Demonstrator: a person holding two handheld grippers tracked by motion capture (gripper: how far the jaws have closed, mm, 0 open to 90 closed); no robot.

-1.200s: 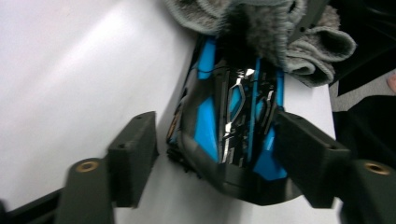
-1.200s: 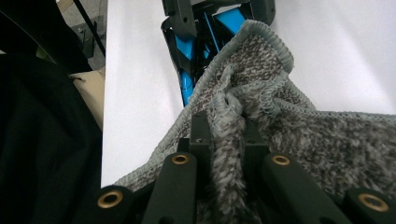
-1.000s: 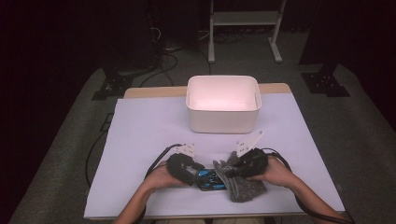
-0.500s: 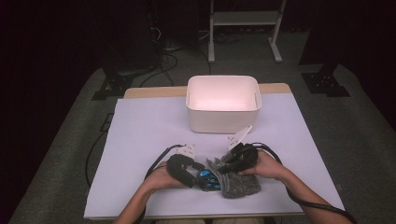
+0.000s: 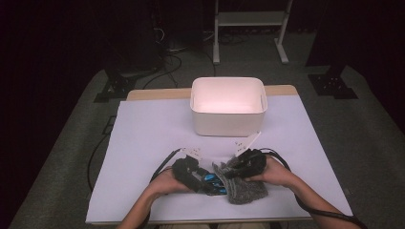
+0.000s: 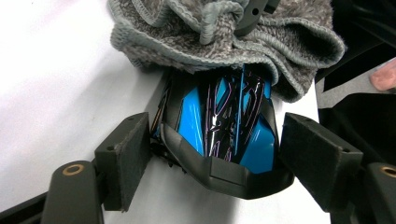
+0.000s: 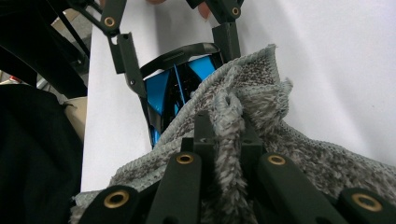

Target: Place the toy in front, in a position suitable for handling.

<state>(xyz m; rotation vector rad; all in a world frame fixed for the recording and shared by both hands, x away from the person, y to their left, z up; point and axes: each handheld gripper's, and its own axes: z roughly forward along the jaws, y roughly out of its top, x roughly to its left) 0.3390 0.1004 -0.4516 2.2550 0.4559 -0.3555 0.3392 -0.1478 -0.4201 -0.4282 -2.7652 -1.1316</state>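
Observation:
A glossy blue-and-black object [image 6: 196,112] lies on the white sheet, its far end tucked under a grey knitted cloth [image 6: 187,32]. My left gripper [image 6: 212,140] stands open around it. Its jaws have just been opening, and the object sits between the pads with a small gap on each side. My right gripper [image 7: 224,126] is shut on a fold of the grey cloth [image 7: 299,154]. In the high view the left gripper [image 5: 210,180] and right gripper [image 5: 229,172] meet near the table's front edge over the cloth [image 5: 246,188] and the blue object [image 5: 213,181].
A white rectangular bin [image 5: 228,107] stands at the back middle of the table, with nothing seen inside. White paper [image 5: 143,143] covers the tabletop. Cables trail from both grippers. The floor beyond is dark, with stand legs and cords.
The right hand has shifted slightly with the grey cloth beside the left gripper. The left hand has stayed in place.

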